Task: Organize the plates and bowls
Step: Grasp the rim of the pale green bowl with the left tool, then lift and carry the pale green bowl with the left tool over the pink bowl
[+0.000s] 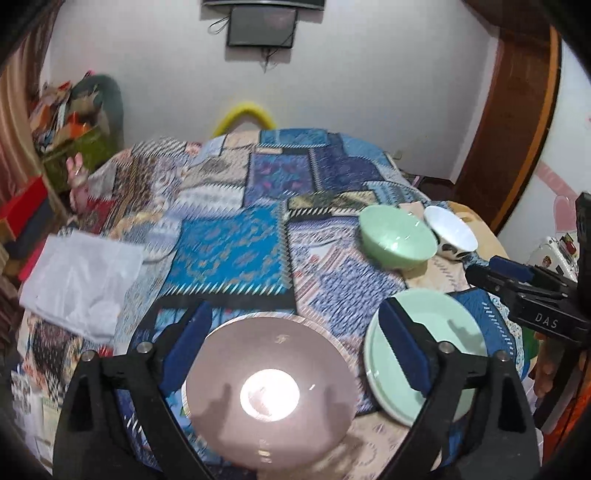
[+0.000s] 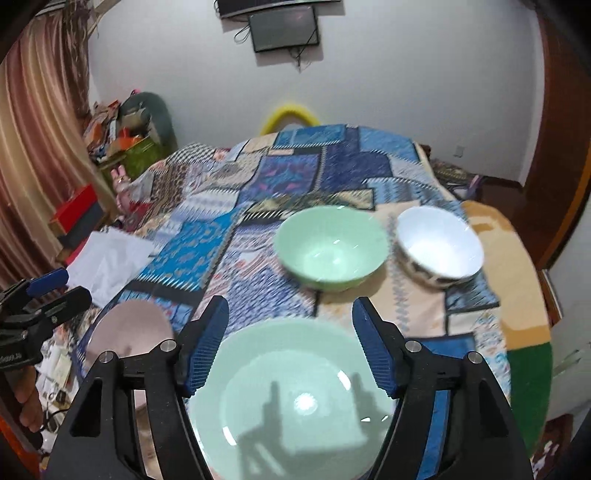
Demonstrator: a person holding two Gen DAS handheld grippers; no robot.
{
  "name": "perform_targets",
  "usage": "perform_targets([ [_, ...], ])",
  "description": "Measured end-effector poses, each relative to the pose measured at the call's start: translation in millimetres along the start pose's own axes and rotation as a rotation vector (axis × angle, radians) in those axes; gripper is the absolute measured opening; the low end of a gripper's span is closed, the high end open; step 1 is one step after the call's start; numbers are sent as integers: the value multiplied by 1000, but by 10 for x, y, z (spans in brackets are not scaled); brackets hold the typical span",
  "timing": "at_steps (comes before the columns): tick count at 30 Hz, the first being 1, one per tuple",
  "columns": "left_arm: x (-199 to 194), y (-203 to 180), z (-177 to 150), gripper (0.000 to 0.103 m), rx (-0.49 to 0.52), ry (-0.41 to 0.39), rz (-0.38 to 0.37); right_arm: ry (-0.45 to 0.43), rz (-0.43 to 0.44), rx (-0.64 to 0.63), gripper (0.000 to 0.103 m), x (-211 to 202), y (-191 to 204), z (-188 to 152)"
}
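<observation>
Pink plate flat on the patchwork bedspread, glossy, with a bright glare spot at its centre. Green plate just to its right, pale and shallow, also flat on the cloth. Farther back, green bowl and white bowl with a dark pattern outside, standing upright side by side, nearly touching.

Left gripper spread wide above the pink plate, nothing between the blue pads. Right gripper partly spread above the green plate, pads clear of it, nothing held.

From the left wrist, both plates seen whole enough to compare, plus the right gripper entering at the far right. From the right wrist, pink plate half hidden behind the near finger, bowls plainer.

White plastic sheet lying at the left edge of the bed. Clutter of boxes beyond, by the curtain. Dark screen on the far wall.
</observation>
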State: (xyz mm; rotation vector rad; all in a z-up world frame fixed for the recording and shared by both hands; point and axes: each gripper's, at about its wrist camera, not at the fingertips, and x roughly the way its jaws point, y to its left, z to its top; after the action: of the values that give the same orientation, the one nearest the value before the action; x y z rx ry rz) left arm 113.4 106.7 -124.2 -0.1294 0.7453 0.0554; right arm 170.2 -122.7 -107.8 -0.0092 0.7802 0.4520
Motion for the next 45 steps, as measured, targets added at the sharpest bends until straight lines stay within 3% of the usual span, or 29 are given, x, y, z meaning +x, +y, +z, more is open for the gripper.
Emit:
perform_targets([
  [9, 452, -366, 351, 94, 27, 26, -55, -26, -27, 71, 66, 142, -483, 216],
  [18, 1166, -566, 620, 94, -2, 111, -114, 28, -43, 111, 66, 602, -763, 299],
  [23, 1613, -684, 649, 94, 13, 158, -114, 74, -10, 147, 65, 850, -902, 277],
  [27, 1872, -755, 659, 94, 32, 169, -108, 104, 17, 162, 50, 983, -956, 261],
  [33, 2233, -801, 711, 70, 27, 234, -89, 123, 37, 140, 35, 1148, -978, 282],
  [41, 2549, -875, 719, 39, 59, 302, -44, 161, 67, 132, 29, 1293, -999, 257],
  [45, 2659, -916, 675, 29, 60, 340, -68, 190, 111, 148, 21, 1359, -1021, 248],
])
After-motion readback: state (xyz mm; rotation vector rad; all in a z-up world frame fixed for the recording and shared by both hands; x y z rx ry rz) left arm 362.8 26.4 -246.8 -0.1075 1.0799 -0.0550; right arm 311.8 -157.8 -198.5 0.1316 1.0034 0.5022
